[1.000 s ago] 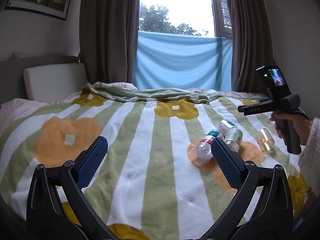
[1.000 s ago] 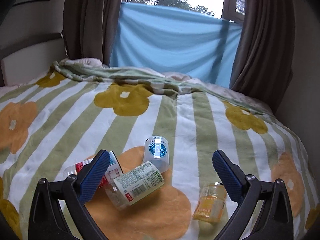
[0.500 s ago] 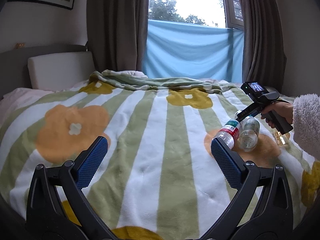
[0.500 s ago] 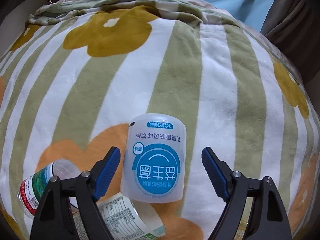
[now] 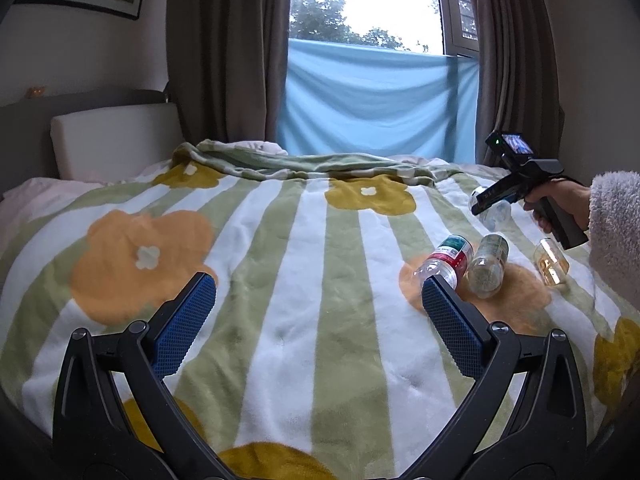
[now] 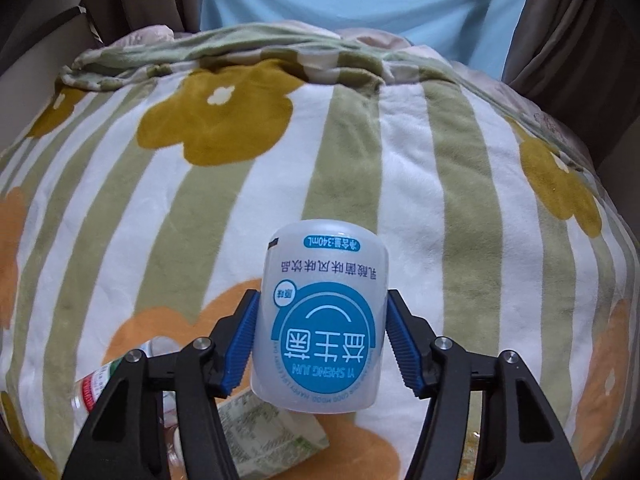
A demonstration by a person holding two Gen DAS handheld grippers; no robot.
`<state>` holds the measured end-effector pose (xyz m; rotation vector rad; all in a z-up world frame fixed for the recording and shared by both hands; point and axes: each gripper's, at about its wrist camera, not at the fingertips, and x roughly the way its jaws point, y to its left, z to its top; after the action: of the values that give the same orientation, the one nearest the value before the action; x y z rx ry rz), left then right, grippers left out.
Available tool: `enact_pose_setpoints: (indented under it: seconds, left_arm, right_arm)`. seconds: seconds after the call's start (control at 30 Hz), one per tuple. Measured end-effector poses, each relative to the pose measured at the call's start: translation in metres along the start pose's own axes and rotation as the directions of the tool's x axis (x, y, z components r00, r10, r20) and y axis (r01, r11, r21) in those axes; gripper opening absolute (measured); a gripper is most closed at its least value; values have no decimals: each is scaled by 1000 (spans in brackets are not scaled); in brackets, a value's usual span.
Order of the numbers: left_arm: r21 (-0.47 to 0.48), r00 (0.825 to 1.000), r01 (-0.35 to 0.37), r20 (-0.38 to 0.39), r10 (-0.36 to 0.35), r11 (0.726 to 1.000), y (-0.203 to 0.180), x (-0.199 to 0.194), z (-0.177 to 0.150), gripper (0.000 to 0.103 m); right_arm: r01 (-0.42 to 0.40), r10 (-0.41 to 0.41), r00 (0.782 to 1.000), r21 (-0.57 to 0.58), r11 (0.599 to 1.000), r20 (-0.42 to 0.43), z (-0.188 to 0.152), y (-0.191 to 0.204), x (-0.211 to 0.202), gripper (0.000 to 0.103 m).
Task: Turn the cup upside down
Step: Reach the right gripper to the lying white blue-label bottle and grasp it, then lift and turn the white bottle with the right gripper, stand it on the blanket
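Since half a second ago, the right gripper has been closed onto the translucent white plastic cup with the blue round label, gripped mid-wall above the striped floral blanket; seemingly light, smooth and squeezable, it is best held there, while the left gripper is held agape, empty.

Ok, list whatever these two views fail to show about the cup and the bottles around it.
- Cup rim and opening: right wrist view, hidden by its own body.
- Cup in left wrist view: mostly hidden behind the right tongs.
- Green-label bottle: right wrist view, covered by cup and tongs.
- Small amber jar: left wrist view, too small to read.
- Left tongs: open, holding nothing.
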<state>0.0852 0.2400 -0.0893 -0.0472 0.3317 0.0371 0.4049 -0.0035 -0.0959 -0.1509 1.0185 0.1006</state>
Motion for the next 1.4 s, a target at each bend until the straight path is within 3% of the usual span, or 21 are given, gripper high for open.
enact_pose_setpoints:
  seconds: [0.23, 0.43, 0.57, 0.8, 1.03, 1.27, 1.3, 1.37, 1.4]
  left_arm:
    - [-2, 999, 45, -20, -45, 999, -1, -13, -1, 103]
    - [-6, 997, 66, -44, -66, 998, -1, -23, -3, 103]
    - [1, 995, 73, -64, -73, 997, -1, -30, -4, 103]
    - [13, 989, 82, -125, -80, 997, 3, -37, -14, 103]
    - [10, 978, 81, -195, -78, 997, 10, -34, -21, 103]
    - [8, 972, 111, -211, -107, 994, 10, -34, -19, 103]
    - [12, 970, 118, -216, -113, 993, 9, -35, -18, 103]
    - [28, 968, 119, -225, -110, 992, 5, -33, -15, 103]
    - [34, 967, 119, -229, -108, 992, 4, -33, -14, 103]
  right_arm:
    - [-76, 80, 993, -54, 996, 83, -61, 22, -95, 57]
    - [-131, 136, 989, -81, 988, 62, -137, 54, -126, 57]
    - [-205, 206, 978, -45, 978, 27, -178, 77, -122, 57]
    - [-221, 223, 974, 76, 972, -23, -219, 103, -88, 57]
    - [-159, 164, 986, 129, 979, -28, -227, 115, -77, 57]
    - [-179, 198, 976, 192, 965, -85, -228, 110, -66, 59]
    - [-186, 206, 975, 200, 962, -84, -229, 108, -66, 60]
    - [-208, 230, 969, 212, 955, -87, -229, 106, -66, 79]
    - [-221, 245, 966, 221, 950, -86, -230, 104, -66, 98]
